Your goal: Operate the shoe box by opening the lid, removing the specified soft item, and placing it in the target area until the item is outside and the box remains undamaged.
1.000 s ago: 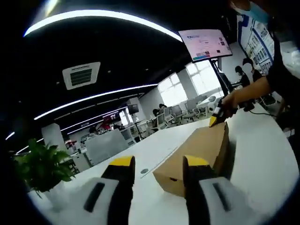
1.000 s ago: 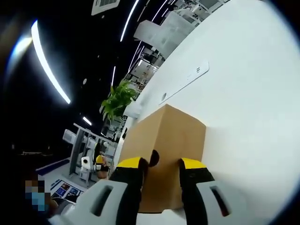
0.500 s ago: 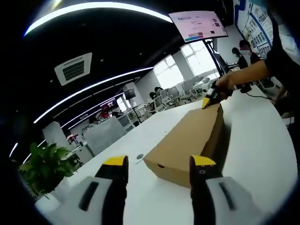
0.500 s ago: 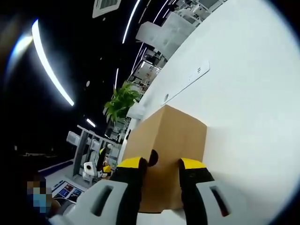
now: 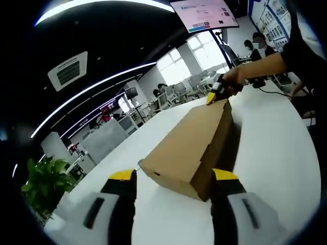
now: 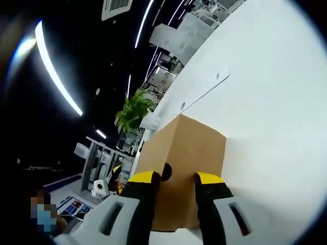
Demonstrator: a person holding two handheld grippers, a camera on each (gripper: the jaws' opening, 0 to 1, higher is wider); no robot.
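Observation:
A shut brown cardboard shoe box [image 5: 189,143] lies lengthwise on the white table [image 5: 276,153]. My left gripper [image 5: 173,178] is open, its yellow-tipped jaws wide apart on either side of the box's near end without touching it. At the far end, a person's hand [image 5: 235,81] holds my right gripper [image 5: 213,95] against the box's top corner. In the right gripper view the box [image 6: 194,148] shows an end face with a round finger hole [image 6: 166,171]. My right gripper [image 6: 177,178] stands against that face, jaws a little apart with cardboard showing between them.
A potted plant [image 5: 43,186] stands past the box near the table's edge, also seen as the plant [image 6: 134,109]. A grey cable strip [image 6: 204,87] lies in the table [image 6: 276,102]. A screen on a stand [image 5: 204,11] and seated people are beyond the table.
The left gripper has come closer to the box's near end and its view has tipped downward, so the box looks larger. The right gripper has stayed at the far end.

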